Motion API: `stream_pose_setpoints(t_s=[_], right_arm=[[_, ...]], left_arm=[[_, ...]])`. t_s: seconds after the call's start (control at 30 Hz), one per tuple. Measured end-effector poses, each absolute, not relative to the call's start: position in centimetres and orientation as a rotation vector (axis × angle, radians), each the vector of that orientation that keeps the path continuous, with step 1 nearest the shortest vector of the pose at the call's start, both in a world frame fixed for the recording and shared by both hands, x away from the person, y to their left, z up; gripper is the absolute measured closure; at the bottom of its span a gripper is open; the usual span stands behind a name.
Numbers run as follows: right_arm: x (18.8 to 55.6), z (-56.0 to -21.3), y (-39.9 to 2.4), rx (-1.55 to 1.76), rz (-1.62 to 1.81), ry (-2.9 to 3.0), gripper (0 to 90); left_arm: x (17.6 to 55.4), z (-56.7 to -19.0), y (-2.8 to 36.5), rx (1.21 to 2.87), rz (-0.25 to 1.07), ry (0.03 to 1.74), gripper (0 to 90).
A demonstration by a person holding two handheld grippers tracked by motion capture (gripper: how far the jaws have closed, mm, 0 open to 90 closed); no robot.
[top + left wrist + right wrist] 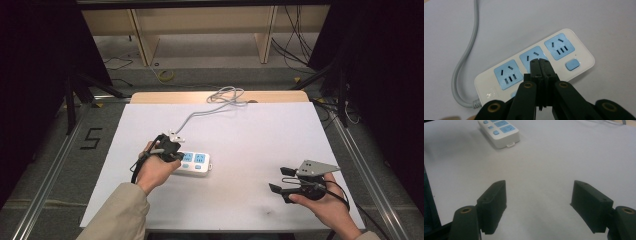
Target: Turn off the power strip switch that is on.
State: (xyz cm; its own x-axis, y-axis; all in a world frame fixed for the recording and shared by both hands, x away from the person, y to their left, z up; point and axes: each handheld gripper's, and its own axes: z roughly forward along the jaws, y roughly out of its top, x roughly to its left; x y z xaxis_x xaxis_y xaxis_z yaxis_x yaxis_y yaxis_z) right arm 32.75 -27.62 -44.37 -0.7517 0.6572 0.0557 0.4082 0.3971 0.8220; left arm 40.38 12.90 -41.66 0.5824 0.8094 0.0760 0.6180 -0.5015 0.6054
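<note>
Two grippers were in play at the white-covered desk [240, 130], and we judged the work in hand to be pressing something on the white plastic power strip with three pale-blue sockets [584, 53], which lay flat on the desk left of centre, its grey cable [200, 116] trailing off toward the far edge. We held the left gripper [540, 62] directly over the strip with its jaws pressed together and nothing between them, the tips hovering at the middle socket; whether they touched it we could not tell. Our right gripper [537, 192] sat well apart near the front right of the desk, jaws spread wide around bare desk. To do this step well, we judged that the closed tips should come down squarely, probably on the small blue switch [572, 65] beside the end socket, with light pressure so the strip would not slide or tip.
</note>
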Motion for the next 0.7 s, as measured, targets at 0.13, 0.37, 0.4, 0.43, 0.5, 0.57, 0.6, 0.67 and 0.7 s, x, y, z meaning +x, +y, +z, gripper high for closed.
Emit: stream_pose_setpoints(t_s=[0.13, 0.37, 0.4, 0.43, 0.5, 0.57, 0.6, 0.67, 0.7], right_arm=[[32.74, -44.37, -27.6, 0.933, 1.284, 2.382, 28.5], [32.75, -44.37, -27.62, 0.933, 1.284, 2.381, 28.5], [32.75, -44.37, -27.63, 0.931, 1.284, 2.381, 28.6], [32.74, -44.37, -27.62, 0.931, 1.284, 2.381, 28.5], [32.75, -44.36, -27.62, 0.932, 1.28, 2.384, 28.5], [32.76, -44.37, -27.6, 0.932, 1.28, 2.383, 28.5], [32.76, -44.37, -27.6, 0.932, 1.28, 2.383, 28.6], [32.75, -44.35, -27.61, 0.933, 1.281, 2.384, 28.5], [32.74, -44.36, -27.61, 0.932, 1.284, 2.381, 28.5]], left_arm=[[40.53, -41.79, 12.76, 2.298, 0.469, 1.136, 89.9], [40.83, -42.11, 12.51, 2.323, 0.453, 1.145, 89.9], [40.85, -42.14, 12.46, 2.325, 0.452, 1.145, 89.9], [40.87, -42.19, 12.4, 2.325, 0.452, 1.147, 89.9], [40.96, -42.25, 12.31, 2.333, 0.447, 1.144, 89.9], [41.04, -42.37, 12.23, 2.338, 0.444, 1.147, 89.9], [41.09, -42.41, 12.22, 2.343, 0.441, 1.146, 89.9], [41.16, -42.46, 12.19, 2.345, 0.439, 1.148, 89.9], [41.2, -42.49, 12.19, 2.345, 0.438, 1.15, 89.9]])
